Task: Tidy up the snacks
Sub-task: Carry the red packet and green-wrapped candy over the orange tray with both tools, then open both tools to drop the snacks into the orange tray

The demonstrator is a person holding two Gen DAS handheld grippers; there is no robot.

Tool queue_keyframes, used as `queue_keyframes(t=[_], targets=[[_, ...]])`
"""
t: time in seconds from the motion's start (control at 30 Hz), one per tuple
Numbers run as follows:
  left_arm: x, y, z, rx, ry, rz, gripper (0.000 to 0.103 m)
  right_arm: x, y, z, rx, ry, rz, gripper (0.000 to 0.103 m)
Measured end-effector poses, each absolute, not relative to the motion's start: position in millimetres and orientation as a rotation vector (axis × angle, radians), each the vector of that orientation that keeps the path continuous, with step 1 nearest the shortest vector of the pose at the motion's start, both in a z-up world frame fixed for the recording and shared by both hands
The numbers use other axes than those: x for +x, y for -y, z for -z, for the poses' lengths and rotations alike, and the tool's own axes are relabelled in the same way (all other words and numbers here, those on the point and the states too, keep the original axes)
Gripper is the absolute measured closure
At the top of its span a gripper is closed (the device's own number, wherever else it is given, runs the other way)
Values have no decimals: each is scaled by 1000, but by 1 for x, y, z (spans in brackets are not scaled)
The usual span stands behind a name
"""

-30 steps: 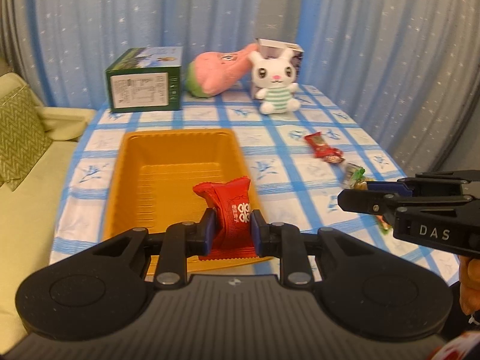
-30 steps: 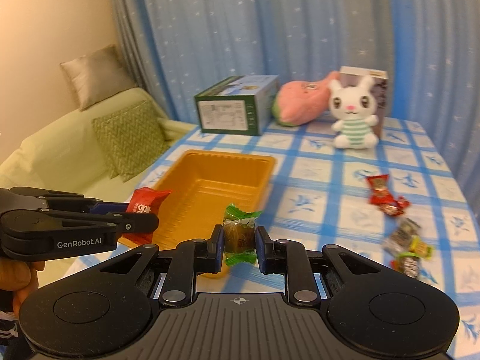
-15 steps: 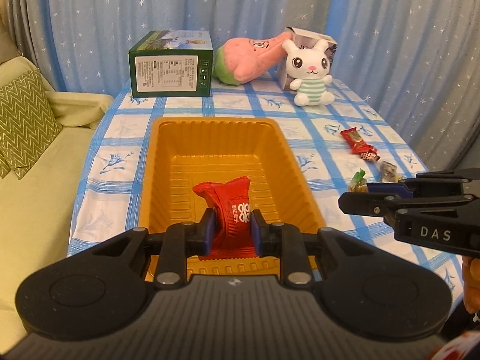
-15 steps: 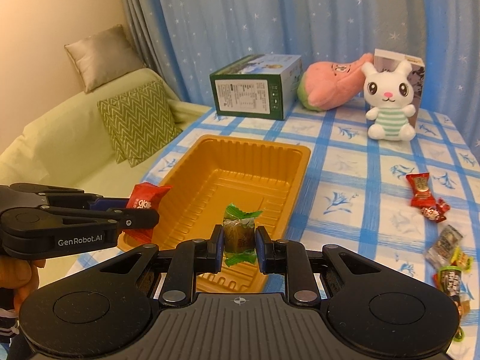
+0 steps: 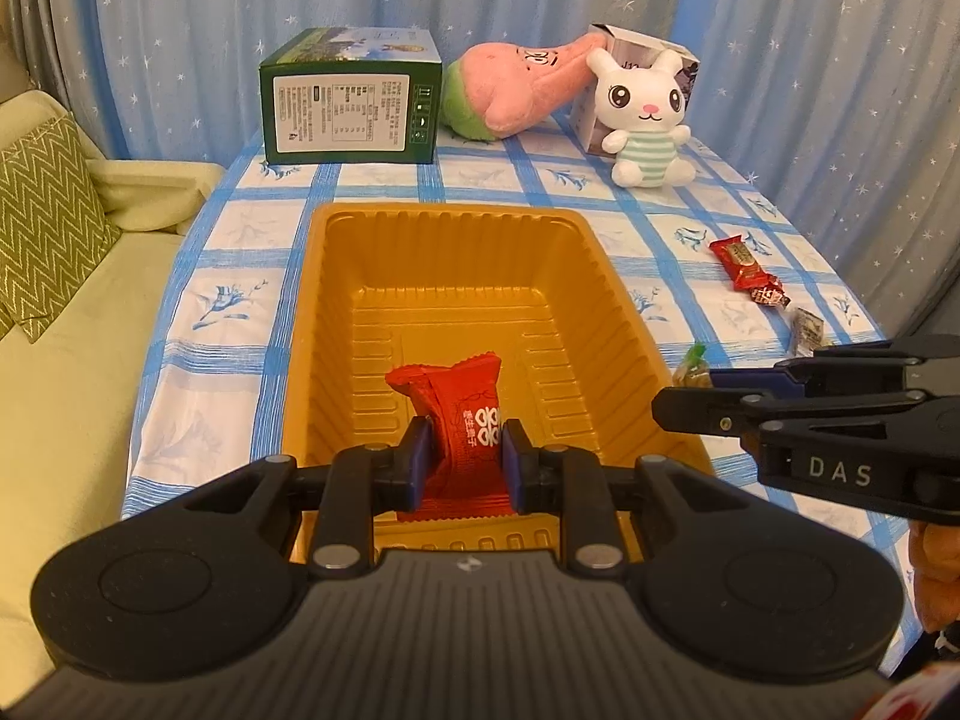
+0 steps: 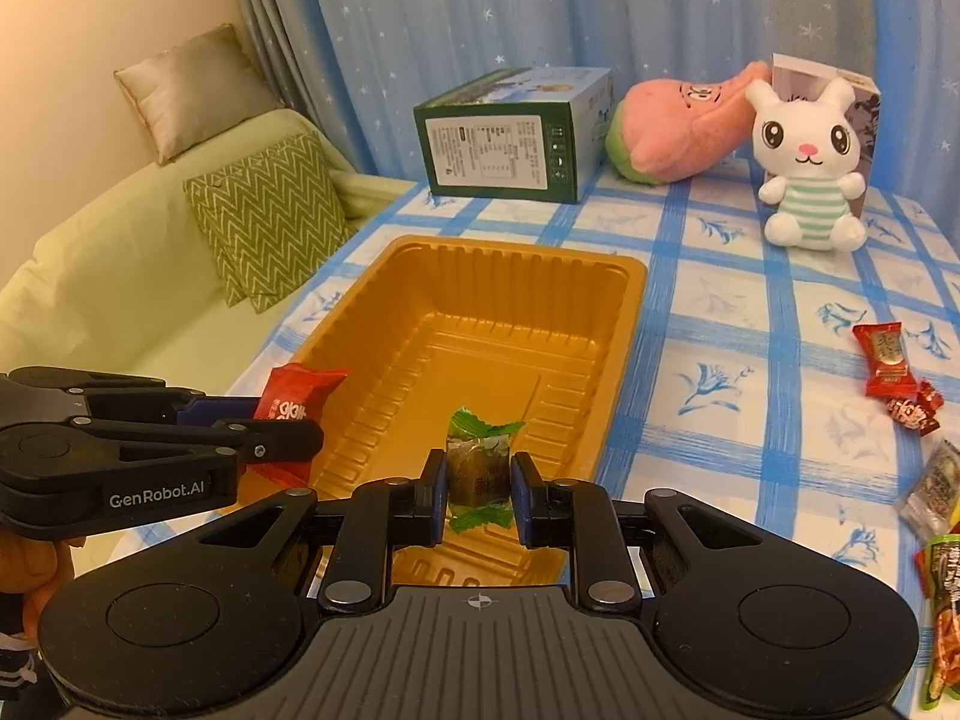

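Observation:
An empty orange tray sits on the checked tablecloth; it also shows in the right wrist view. My left gripper is shut on a red snack packet and holds it over the tray's near end. My right gripper is shut on a small green-wrapped brown candy, also above the tray's near end. The right gripper shows from the side in the left wrist view. Loose snacks lie right of the tray: a red packet and others.
A green box, a pink plush and a white rabbit plush stand along the table's far edge. A sofa with a zigzag cushion is beyond the table's left edge. Blue curtains hang behind.
Both grippers have moved left and forward with their snacks, from beside the tray's right edge to over its near end. The tray now sits centred in both views.

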State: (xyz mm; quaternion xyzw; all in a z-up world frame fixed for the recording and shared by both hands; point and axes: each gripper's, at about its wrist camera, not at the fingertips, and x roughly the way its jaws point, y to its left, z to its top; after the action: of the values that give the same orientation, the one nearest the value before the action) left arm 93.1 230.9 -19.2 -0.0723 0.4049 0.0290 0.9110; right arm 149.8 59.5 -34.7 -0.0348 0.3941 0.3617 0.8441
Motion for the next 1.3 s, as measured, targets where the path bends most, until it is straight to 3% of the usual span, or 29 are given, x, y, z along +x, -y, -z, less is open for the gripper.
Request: queue_keyframes(t=[0.17,0.3,1.03,1.07,1.1,1.13,1.3], targets=[[99,-234,25,-155,-843,-77,81,154,-63,39,-67,-838,-761,81],[99,-237,27,-153,-845,-98,69,155,-63,40,-62,-840,-758,81],[80,-247,19,-157,-840,-128,66,156,-69,29,1,-807,-797,80],[80,-248,19,-157,-839,-130,64,157,-69,27,12,-804,-797,71],[79,-248,19,-158,-838,-131,62,158,-68,27,22,-803,-791,50],[79,-248,18,-159,-836,-132,62,159,-66,26,42,-799,-788,42],[74,-247,15,-164,-830,-131,53,158,-52,21,84,-792,-765,40]])
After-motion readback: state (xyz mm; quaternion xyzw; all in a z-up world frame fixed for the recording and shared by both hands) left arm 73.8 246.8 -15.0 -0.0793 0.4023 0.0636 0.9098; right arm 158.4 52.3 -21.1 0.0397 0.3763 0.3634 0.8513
